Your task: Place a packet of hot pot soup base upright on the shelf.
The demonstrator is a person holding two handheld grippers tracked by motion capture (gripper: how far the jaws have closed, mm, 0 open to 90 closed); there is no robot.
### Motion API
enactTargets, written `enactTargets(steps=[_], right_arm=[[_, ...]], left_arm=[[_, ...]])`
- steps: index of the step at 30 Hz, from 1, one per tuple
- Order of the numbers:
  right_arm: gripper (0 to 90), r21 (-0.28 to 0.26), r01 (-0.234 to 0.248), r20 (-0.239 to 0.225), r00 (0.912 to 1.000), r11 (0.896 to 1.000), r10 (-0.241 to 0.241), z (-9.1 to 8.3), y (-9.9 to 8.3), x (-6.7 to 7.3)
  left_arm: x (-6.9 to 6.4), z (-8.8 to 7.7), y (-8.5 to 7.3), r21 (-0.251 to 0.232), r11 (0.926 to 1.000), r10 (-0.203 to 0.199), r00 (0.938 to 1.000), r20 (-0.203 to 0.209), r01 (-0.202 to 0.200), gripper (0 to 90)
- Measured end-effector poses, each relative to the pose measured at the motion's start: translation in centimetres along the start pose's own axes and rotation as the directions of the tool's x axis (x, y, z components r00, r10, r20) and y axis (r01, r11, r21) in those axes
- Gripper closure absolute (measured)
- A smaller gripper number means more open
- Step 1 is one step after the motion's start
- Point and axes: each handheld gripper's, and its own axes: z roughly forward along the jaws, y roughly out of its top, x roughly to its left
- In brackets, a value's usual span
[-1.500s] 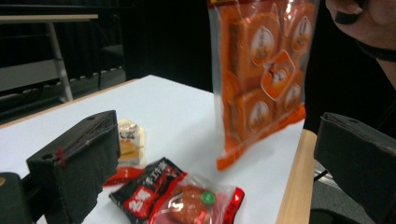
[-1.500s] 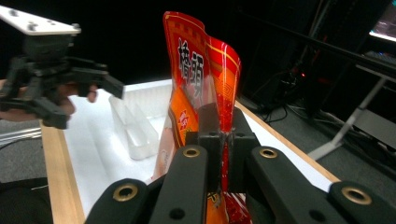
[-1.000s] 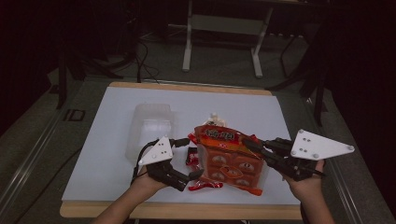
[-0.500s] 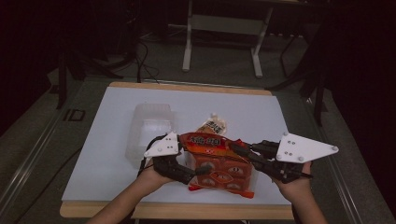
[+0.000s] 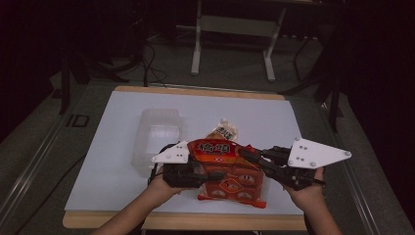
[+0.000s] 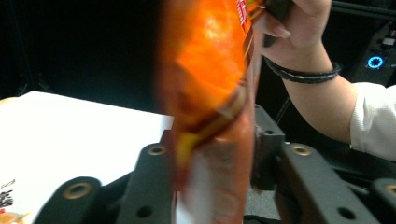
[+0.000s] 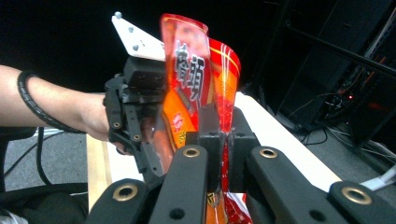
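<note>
High view. The orange snack bag (image 5: 226, 169) is held up above the near edge of the table (image 5: 122, 147), gripped from both sides. The left hand-held gripper (image 5: 208, 175) takes its left edge and the right hand-held gripper (image 5: 247, 155) its upper right edge. Holding it at two opposite edges keeps the bag taut and off the surface, which in my judgement suits pulling it open or steadying it for emptying. A clear plastic container (image 5: 156, 139) stands just beyond the left hand, near enough to receive the contents. A second small packet (image 5: 222, 132) lies on the table behind the bag.

Left gripper view. The jaws have just been closing, and the bag's edge (image 6: 215, 121) stands between them. The pads appear to press the film, though the picture is blurred. The person's other hand (image 6: 294, 32) is seen beyond, holding its own tool.

Right gripper view. The jaws are clamped tight on a thin fold of the bag (image 7: 201, 79), pads nearly meeting through the film. The left hand-held gripper (image 7: 140, 126) is across from it on the far edge.

Surface and room. The table has a white top with a wooden rim, otherwise uncluttered. The room is dark, with a metal stand (image 5: 235, 29) and cables on the floor behind.
</note>
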Motion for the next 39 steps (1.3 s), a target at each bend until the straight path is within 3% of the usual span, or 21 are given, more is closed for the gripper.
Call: enactTargets(steps=[4,12,17,20,26,28,35,39], right_arm=[[87.9,0.004,0.002,0.004,1.0,1.0,-0.002,-0.1,-0.1,-0.2],[87.4,-0.007,-0.007,0.005,1.0,1.0,0.007,-0.1,-0.3,-0.6],[85.7,-0.023,-0.015,0.004,0.9999,1.0,0.016,-0.3,-0.1,-0.7],[81.6,-0.037,-0.016,0.018,0.9997,0.999,0.017,-0.5,0.0,-0.8],[78.0,-0.043,-0.005,0.048,0.9988,0.999,0.007,-0.6,0.1,-0.7],[73.3,-0.057,-0.007,0.061,0.9981,0.998,0.01,-0.7,0.2,-0.7],[43.7,-0.117,-0.029,0.118,0.992,0.993,0.043,-1.5,0.3,-1.0],[28.5,-0.134,-0.053,0.158,0.9846,0.99,0.074,-1.8,-0.1,-1.1]], left_arm=[[-0.2,0.1,0.1,0.005,0.9999,0.017,0.9998,-0.014,-0.017,71.0],[-0.2,-0.1,0.6,0.015,0.9999,0.0,0.9995,-0.03,0.0,71.3],[-0.5,-0.2,1.1,0.006,0.9998,0.02,0.9984,-0.052,-0.02,71.4],[-0.7,-0.5,1.5,0.0,0.9987,0.05,0.9944,-0.094,-0.05,71.5],[-0.9,-0.7,1.9,-0.007,0.9975,0.07,0.9897,-0.125,-0.071,71.5],[-1.0,-0.8,2.0,-0.007,0.9967,0.079,0.9877,-0.135,-0.081,71.5],[-0.6,-1.8,2.4,-0.029,0.9965,0.072,0.9814,-0.178,-0.078,71.5],[-0.4,-2.7,2.8,-0.053,0.9951,0.069,0.9708,-0.23,-0.083,71.5]])
